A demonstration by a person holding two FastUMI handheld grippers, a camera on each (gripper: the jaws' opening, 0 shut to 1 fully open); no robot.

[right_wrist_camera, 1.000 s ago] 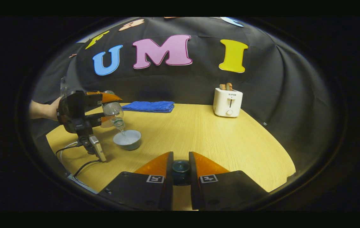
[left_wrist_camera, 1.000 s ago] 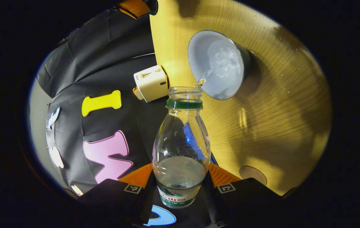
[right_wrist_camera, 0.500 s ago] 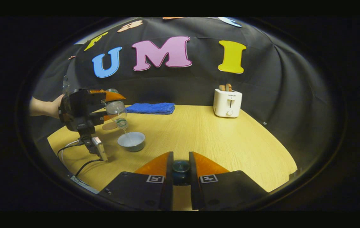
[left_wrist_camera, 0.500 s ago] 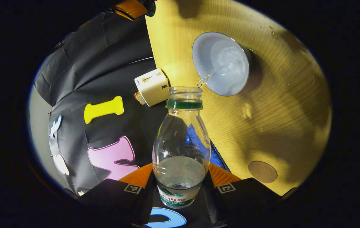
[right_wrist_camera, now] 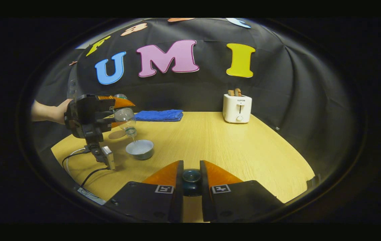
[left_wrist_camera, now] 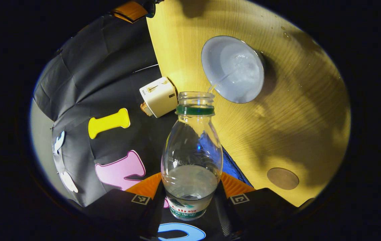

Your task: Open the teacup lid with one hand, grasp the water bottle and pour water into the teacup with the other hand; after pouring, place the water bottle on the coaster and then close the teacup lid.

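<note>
Left gripper (left_wrist_camera: 190,197): we have both fingers (left_wrist_camera: 145,185) clamped on the lower body of the water bottle (left_wrist_camera: 192,157), uncapped, tipped toward the teacup (left_wrist_camera: 233,68). A thin stream runs from the bottle mouth into the cup; the bottle is about a third full. In the right gripper view the bottle (right_wrist_camera: 125,117) hangs neck-down just above the cup (right_wrist_camera: 140,149), held by a hand (right_wrist_camera: 58,112) on the left gripper (right_wrist_camera: 118,112).

Right gripper (right_wrist_camera: 191,179): fingers closed on the dark knob of the teacup lid (right_wrist_camera: 191,177), held clear of the cup above the near edge of the table (right_wrist_camera: 227,150).

The teacup sits open near the table's left edge. The coaster (right_wrist_camera: 116,134) lies flat just behind it, closer to the left edge, bare; in the left gripper view we see it (left_wrist_camera: 282,178) apart from the cup.

Farther back: folded blue cloth (right_wrist_camera: 159,115) at the far edge, white toaster (right_wrist_camera: 237,107) at the far right corner. Cables (right_wrist_camera: 86,167) trail off the near left corner.
</note>
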